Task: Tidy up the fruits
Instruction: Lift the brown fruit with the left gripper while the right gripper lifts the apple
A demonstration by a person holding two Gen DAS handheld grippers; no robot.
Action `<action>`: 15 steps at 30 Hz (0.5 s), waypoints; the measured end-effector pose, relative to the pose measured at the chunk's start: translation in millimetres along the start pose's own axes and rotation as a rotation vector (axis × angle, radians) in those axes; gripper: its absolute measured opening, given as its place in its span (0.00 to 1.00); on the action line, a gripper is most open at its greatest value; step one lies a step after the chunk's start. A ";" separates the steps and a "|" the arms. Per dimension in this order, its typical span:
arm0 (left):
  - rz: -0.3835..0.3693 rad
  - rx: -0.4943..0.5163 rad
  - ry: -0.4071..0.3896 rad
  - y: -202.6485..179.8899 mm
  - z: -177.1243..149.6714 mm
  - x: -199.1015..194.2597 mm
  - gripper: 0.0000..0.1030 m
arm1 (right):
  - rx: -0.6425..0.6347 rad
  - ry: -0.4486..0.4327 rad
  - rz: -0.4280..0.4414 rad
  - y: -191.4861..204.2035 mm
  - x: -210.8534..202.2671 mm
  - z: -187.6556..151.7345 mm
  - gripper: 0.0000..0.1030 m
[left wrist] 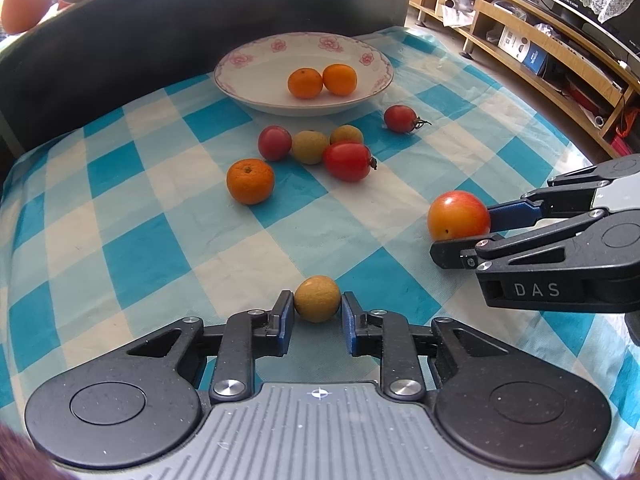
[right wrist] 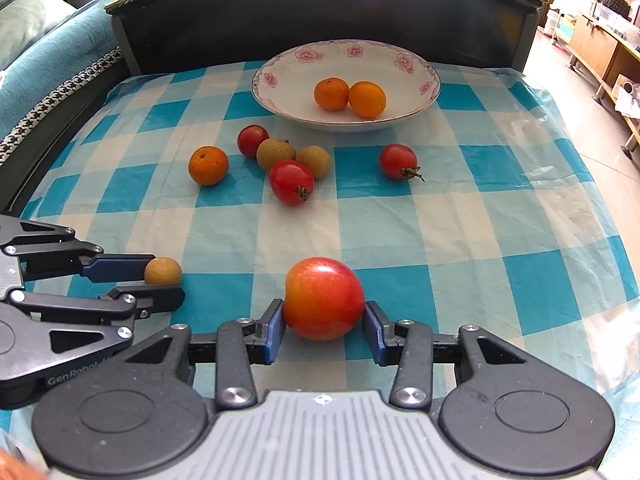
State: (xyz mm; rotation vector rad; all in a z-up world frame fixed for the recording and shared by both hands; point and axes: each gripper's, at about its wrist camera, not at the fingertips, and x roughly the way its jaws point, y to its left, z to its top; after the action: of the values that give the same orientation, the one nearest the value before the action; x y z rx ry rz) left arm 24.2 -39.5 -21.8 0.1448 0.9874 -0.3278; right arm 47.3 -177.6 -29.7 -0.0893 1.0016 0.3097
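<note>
Fruits lie on the cloth [left wrist: 132,240]: left gripper [left wrist: 317,312] clamps a longan [left wrist: 317,298], right gripper [right wrist: 325,320] clamps a tomato [right wrist: 324,298].

Left gripper [left wrist: 317,312]: angled down toward the tabletop [left wrist: 160,240], fingers [left wrist: 285,316] closed on a small fruit [left wrist: 317,298]. Right gripper [right wrist: 325,322]: same tilt, fingers [right wrist: 276,328] clamping a larger fruit [right wrist: 324,298].
</note>
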 end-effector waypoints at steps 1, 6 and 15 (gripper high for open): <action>-0.002 -0.001 -0.001 -0.1 0.4 -0.2 0.31 | 0.000 0.000 0.001 -0.2 -0.2 0.0 0.43; -0.012 -0.015 -0.015 0.4 4.6 -3.2 0.31 | -0.002 -0.013 0.012 1.1 -3.4 0.7 0.43; -0.018 -0.011 -0.015 -2.0 8.1 -2.2 0.31 | -0.007 -0.023 0.025 6.1 -6.4 2.8 0.43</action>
State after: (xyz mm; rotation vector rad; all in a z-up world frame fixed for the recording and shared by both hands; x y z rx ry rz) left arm 28.9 -43.1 -15.5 0.1234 0.9765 -0.3396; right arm 44.6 -172.6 -22.4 -0.0795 0.9799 0.3365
